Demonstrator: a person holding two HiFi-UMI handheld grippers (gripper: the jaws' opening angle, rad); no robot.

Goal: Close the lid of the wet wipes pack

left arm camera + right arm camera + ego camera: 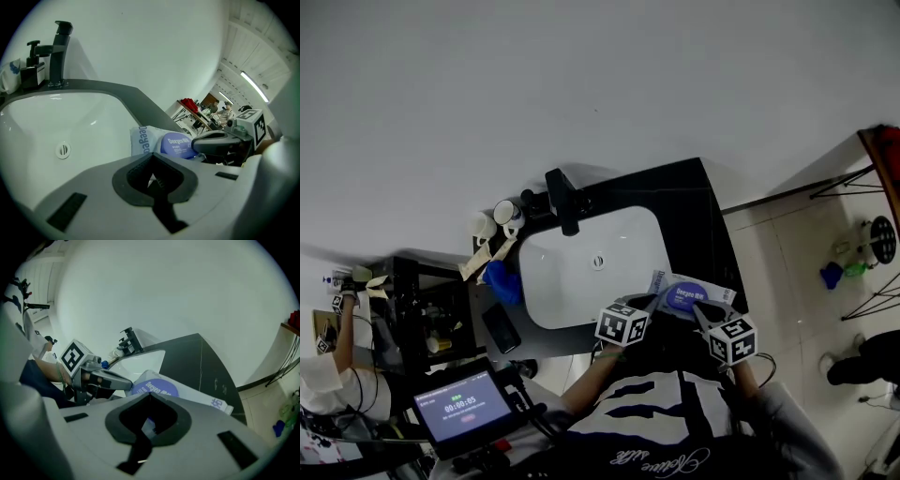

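Claws both pinched together, gripping nothing: left claw (152,157) and right claw (150,395) sit with tips at the blue lid (686,295) of the wet wipes pack (661,279) (lid lying flat). Pack rests on dark bench (694,216), just right of sink (581,272).

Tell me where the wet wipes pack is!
In the head view, the wet wipes pack lies on the dark counter, just right of the white sink, near the counter's front edge.
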